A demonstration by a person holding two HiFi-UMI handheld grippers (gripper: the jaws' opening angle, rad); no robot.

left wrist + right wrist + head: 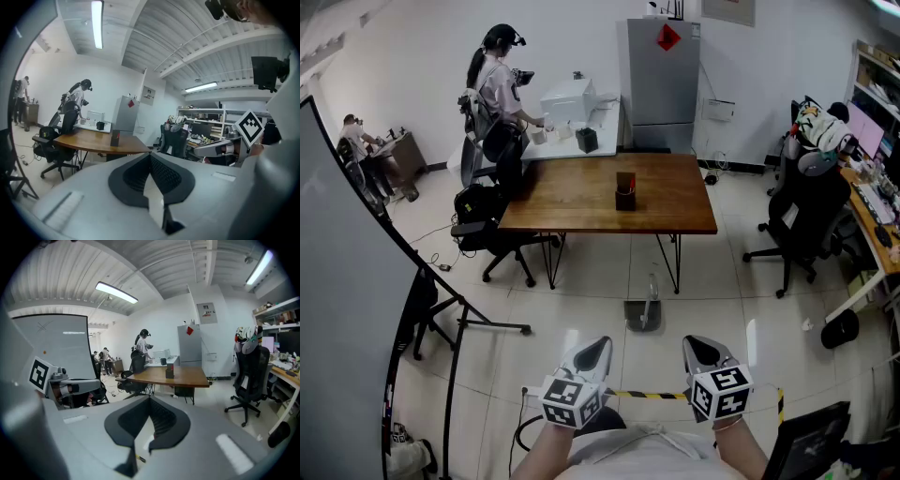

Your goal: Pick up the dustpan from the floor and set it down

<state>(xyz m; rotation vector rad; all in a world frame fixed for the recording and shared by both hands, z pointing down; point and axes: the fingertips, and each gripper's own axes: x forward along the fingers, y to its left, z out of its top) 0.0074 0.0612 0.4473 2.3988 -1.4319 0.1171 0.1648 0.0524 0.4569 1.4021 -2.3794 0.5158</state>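
The grey dustpan (643,313) stands on the tiled floor just in front of the brown table (581,202), its handle pointing up. Both grippers hover close to my body, well short of it. My left gripper (600,345) sits left of the dustpan's line and my right gripper (696,345) to the right. Each has its jaws shut with nothing between them. In the left gripper view the left gripper (150,155) points level toward the table. The right gripper (150,398) does the same in its view. Both gripper views miss the dustpan, hidden behind the jaws.
A large whiteboard on a black stand (356,309) fills the left. Office chairs stand at the table's left (492,234) and at the right (806,220). A person (499,89) works at the far counter. Yellow-black tape (656,395) lies by my feet.
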